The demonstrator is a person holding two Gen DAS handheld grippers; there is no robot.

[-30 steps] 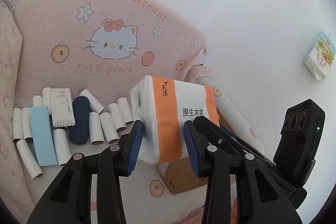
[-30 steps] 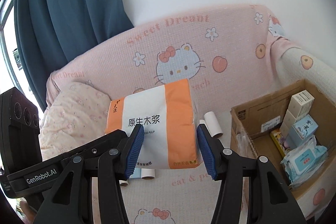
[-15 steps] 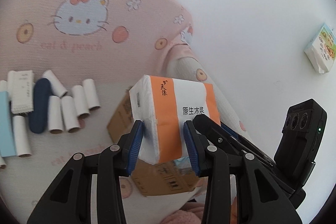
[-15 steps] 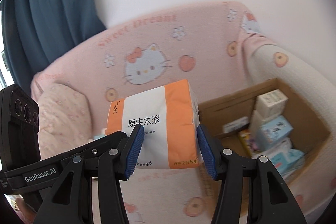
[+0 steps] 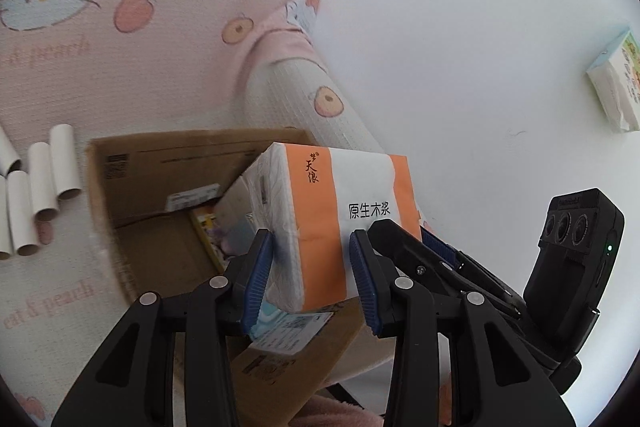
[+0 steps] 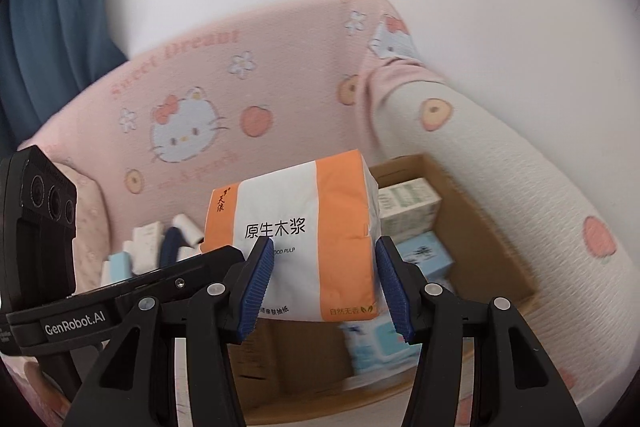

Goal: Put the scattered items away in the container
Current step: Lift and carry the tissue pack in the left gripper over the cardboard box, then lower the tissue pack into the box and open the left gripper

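An orange-and-white tissue pack [image 5: 320, 223] [image 6: 304, 247] hangs in the air, held by both grippers at once. My left gripper [image 5: 312, 279] is shut on one end of it, my right gripper [image 6: 324, 283] on the other. The pack hovers over an open cardboard box [image 5: 120, 187] [image 6: 492, 251] on the pink sofa. Inside the box lie small cartons [image 6: 408, 203] and a wet-wipe pack [image 6: 376, 343]. The right gripper's body [image 5: 576, 259] shows beyond the pack in the left wrist view.
Several white cardboard tubes [image 5: 44, 187] lie on the sofa seat left of the box, with a navy case [image 6: 170, 247] and flat packets beside them. A cream armrest [image 6: 500, 171] bounds the box on the right. A small tissue packet [image 5: 616, 83] sits on a white surface.
Both grippers carried the tissue pack to the right, from above the tubes to above the cardboard box. The grip on the pack stayed the same.
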